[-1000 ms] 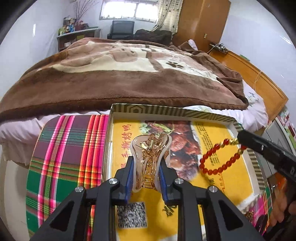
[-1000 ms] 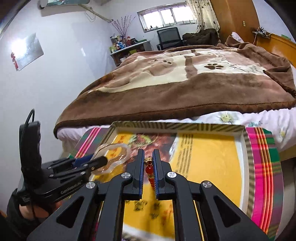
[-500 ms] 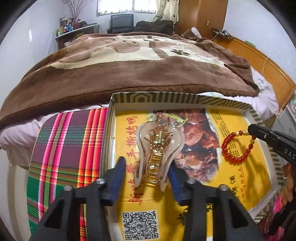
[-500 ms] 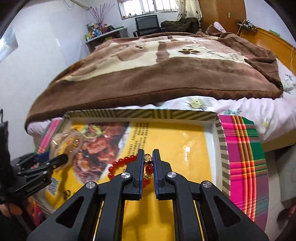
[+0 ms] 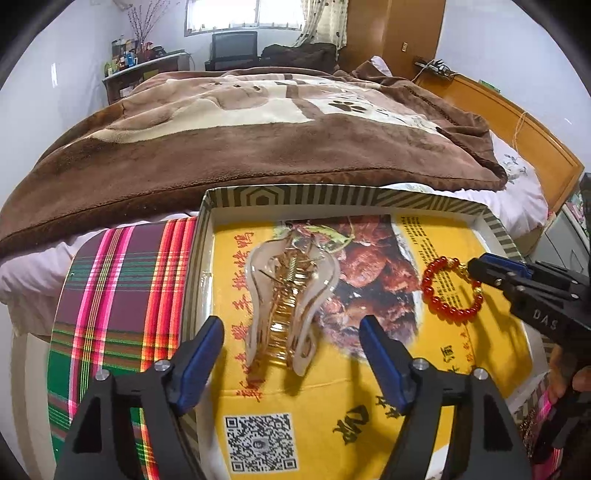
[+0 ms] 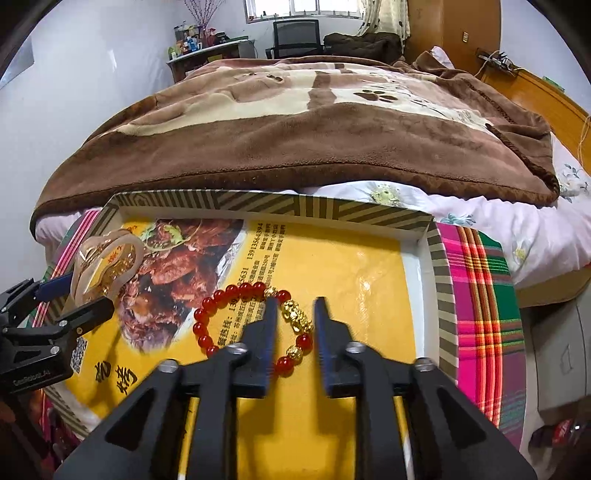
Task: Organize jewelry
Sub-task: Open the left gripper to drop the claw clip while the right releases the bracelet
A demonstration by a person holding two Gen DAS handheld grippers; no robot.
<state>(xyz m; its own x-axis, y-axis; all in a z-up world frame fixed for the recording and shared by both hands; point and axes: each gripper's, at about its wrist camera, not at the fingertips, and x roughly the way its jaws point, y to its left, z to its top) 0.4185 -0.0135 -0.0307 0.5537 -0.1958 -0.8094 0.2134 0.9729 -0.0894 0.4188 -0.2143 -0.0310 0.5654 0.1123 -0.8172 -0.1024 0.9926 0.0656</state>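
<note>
1. The left gripper (image 5: 291,354) has its jaws spread wide, the blue pads clear of the translucent hair claw clip (image 5: 291,295), which lies flat between and just ahead of them with its gold spring and teeth showing.
2. The right gripper (image 6: 295,325) has its jaws parted a little; the gold charm of the red bead bracelet (image 6: 236,295) sits in the gap between the fingertips, and the rest of the loop lies to the left of the left finger. Whether either finger touches the beads cannot be told.
3. Both pieces rest on the yellow printed liner of a shallow box (image 5: 332,195) with a striped rim; the clip is to the left of the bracelet, well apart from it.
4. Under the box, on both sides of the jaws, lies a plaid cloth (image 5: 122,288).
5. Beyond the box's far rim is a bed under a brown paw-print blanket (image 6: 314,122).
6. Farthest ahead stand a desk with bottles (image 6: 207,48), a black chair (image 6: 295,33) and a window.
</note>
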